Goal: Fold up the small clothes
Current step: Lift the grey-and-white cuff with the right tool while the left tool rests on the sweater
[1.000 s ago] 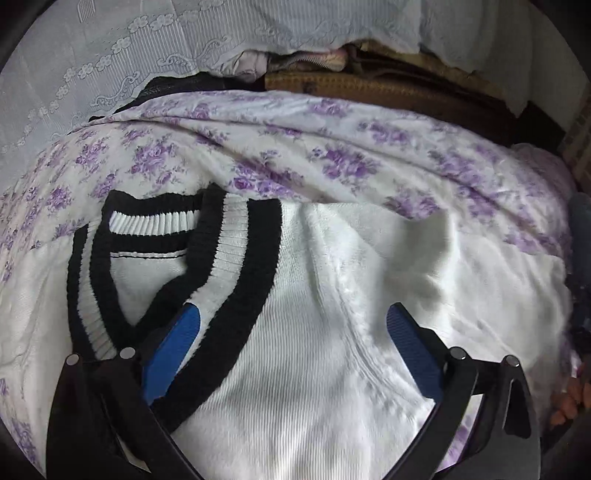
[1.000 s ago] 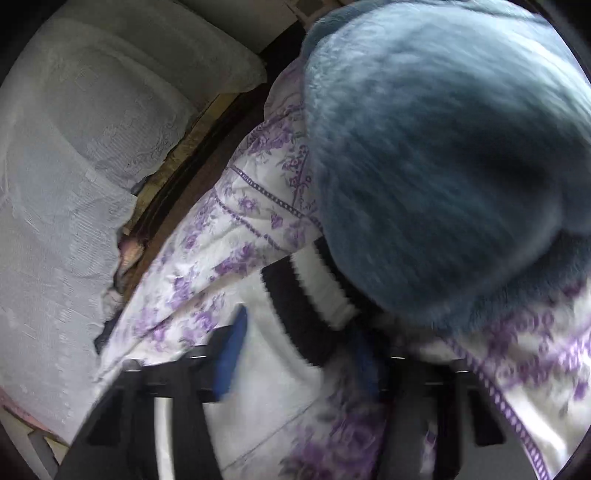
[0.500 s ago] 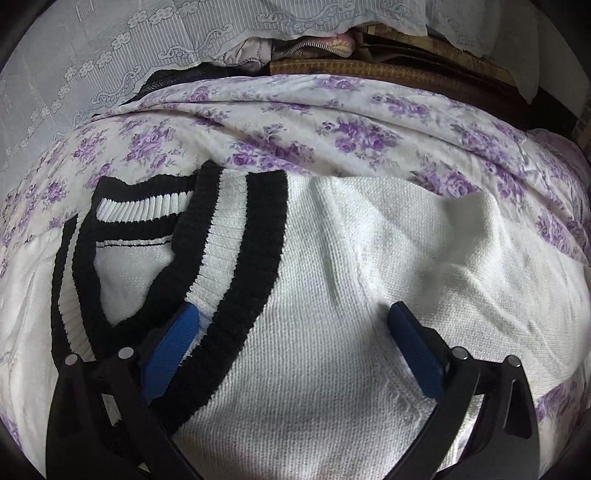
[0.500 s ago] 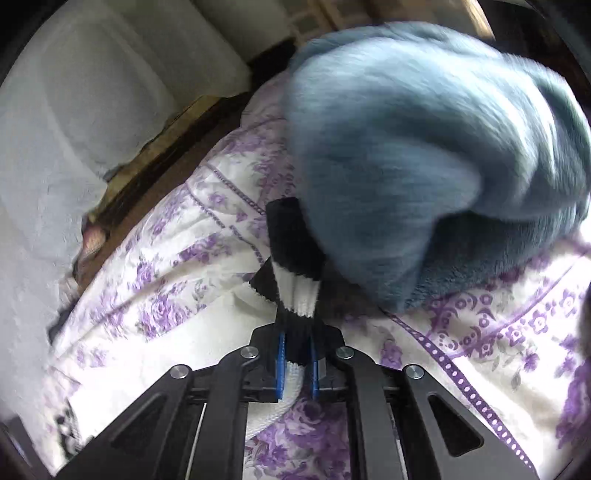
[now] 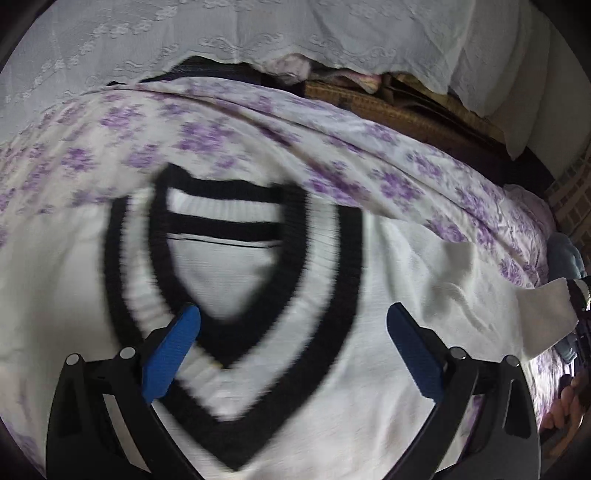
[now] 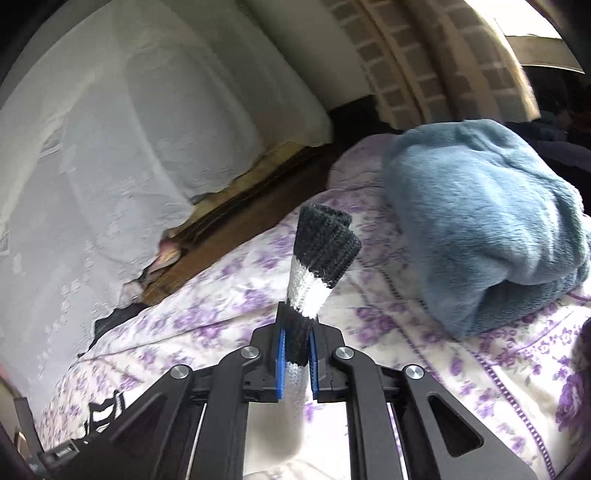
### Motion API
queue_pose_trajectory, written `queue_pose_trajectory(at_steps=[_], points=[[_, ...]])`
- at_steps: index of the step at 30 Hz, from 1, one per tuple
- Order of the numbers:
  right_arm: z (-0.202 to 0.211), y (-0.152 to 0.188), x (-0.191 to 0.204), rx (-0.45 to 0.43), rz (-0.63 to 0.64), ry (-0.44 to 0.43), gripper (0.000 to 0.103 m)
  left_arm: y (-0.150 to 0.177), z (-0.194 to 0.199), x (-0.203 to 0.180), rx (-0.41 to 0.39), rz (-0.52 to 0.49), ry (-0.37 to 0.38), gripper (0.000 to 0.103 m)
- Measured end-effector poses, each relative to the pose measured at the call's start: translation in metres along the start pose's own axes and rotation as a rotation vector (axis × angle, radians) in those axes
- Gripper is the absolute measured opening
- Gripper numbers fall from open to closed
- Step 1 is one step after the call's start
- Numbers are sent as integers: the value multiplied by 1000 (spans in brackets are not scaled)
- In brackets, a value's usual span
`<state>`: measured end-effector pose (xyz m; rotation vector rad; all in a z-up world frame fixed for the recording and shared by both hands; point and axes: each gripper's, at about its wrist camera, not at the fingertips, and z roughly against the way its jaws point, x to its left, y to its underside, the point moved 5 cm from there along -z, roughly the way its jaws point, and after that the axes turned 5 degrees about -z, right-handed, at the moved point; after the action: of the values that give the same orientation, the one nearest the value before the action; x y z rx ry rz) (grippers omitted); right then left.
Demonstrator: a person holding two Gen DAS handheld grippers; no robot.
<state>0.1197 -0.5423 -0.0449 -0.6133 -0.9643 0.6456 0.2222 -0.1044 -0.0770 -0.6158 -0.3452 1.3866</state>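
A white knit sweater (image 5: 306, 369) with a black-striped V-neck collar (image 5: 236, 354) lies flat on a purple-flowered bedspread (image 5: 229, 133). My left gripper (image 5: 291, 332) hovers open above the chest, one blue pad over the collar, nothing between its fingers. My right gripper (image 6: 295, 354) is shut on the sweater's sleeve cuff (image 6: 317, 258), a black and white ribbed band that sticks up past the pads. In the left wrist view that sleeve (image 5: 546, 306) rises off the bed at the right edge.
A folded blue fleece blanket (image 6: 480, 229) sits on the bedspread (image 6: 229, 295) just right of the raised cuff. White lace fabric (image 5: 258, 33) and a brown woven edge (image 5: 399, 110) run along the far side. A person's hand (image 5: 565, 402) shows at the lower right.
The right gripper closed on the cuff and lifted it off the bed, away from the blue blanket. The left gripper slid across the sweater until the collar came under it.
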Motion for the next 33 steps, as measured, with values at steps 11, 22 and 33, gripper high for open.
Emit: queue_pose_trajectory(at_steps=[11,22,33], points=[[17,30,75,37,103,-107,10,34,9,169,-8,139,-211,98],[17,67,153,100,149,-160,10,32,6,161,-37,70,-266,99],[16,124,250,151,259,-218,11,33,3,161,-30,81,-256,99]])
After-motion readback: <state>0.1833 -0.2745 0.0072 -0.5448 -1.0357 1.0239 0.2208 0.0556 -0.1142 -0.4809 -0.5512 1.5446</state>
